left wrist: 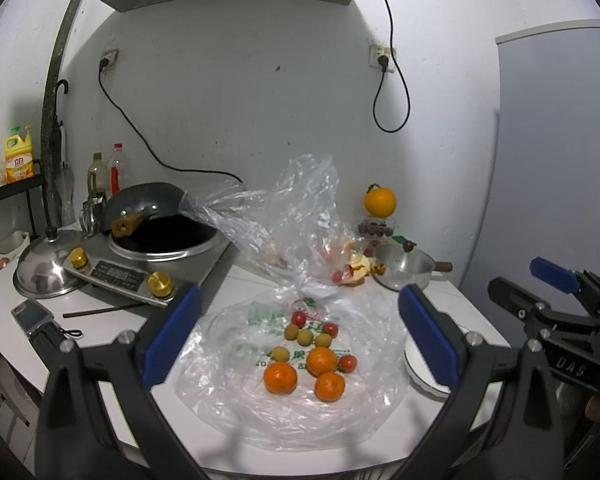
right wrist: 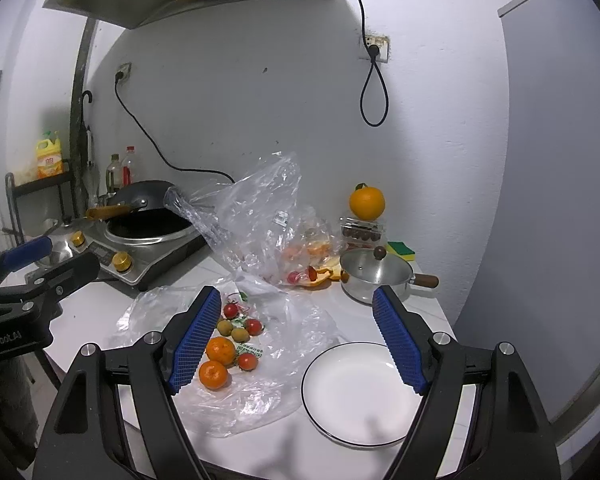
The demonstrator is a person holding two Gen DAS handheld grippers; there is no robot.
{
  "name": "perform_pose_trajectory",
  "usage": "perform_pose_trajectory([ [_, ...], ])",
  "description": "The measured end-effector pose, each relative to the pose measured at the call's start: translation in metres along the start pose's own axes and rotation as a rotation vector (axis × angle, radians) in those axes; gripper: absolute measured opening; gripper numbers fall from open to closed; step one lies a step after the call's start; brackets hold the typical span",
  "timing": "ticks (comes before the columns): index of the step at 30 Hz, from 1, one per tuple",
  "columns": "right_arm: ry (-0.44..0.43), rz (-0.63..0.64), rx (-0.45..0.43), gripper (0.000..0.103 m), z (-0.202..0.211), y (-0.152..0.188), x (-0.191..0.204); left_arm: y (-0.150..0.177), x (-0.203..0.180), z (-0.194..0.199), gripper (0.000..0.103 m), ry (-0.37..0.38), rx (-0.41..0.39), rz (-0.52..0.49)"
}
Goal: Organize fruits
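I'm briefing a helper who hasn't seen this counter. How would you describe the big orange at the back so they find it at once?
Start at the small steel saucepan with a wooden handle near the back wall. Just behind it sits a clear plastic box of dark fruit, and the large round orange is perched on top. Unlike the smaller tangerines on the flat plastic bag, it stands alone, raised, with a green stem.

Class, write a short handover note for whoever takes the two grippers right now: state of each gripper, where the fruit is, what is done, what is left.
Left gripper: open, empty, above the fruit pile.
Right gripper: open, empty, between the pile and the plate.
Three small orange mandarins, red cherry tomatoes and yellowish-green round fruits all lie on the flat clear plastic bag.
The white black-rimmed plate, right of the bag, holds nothing.
Done: no fruit on the plate.
Left: probably move each fruit onto the plate.
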State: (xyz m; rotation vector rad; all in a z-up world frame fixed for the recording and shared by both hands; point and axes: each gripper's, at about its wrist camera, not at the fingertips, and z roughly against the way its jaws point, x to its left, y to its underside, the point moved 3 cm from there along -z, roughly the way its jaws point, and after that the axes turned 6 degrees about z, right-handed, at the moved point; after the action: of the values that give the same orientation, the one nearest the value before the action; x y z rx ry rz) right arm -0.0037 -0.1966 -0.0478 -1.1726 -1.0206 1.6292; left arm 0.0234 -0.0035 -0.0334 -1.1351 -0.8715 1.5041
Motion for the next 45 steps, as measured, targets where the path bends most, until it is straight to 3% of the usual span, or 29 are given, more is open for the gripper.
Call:
perform_pose_trajectory([
  [17,0.014,0.012,0.024,0.079,-0.013,0.005,0.003,0.003,0.010,-0.020,0.100,-0.020,0.031,-0.016],
  [18,0.015,0.017,0.032,0.075,-0.016,0.006,0.004,0.004,0.012,-0.023,0.100,-0.025,0.036,-0.017],
  [26,-0.005,0.015,0.083,0.074,-0.040,0.018,0.005,0.023,0.031,-0.054,0.099,-0.056,0.107,-0.028],
  [38,-0.087,0.027,0.171,0.071,-0.079,0.038,0.028,0.055,0.043,-0.088,0.099,-0.058,0.217,-0.076],
  [42,-0.122,0.027,0.213,0.059,-0.094,0.049,0.040,0.066,0.047,-0.098,0.099,-0.055,0.248,-0.093],
  [45,-0.146,0.023,0.240,0.059,-0.104,0.056,0.047,0.072,0.052,-0.105,0.099,-0.052,0.267,-0.100],
])
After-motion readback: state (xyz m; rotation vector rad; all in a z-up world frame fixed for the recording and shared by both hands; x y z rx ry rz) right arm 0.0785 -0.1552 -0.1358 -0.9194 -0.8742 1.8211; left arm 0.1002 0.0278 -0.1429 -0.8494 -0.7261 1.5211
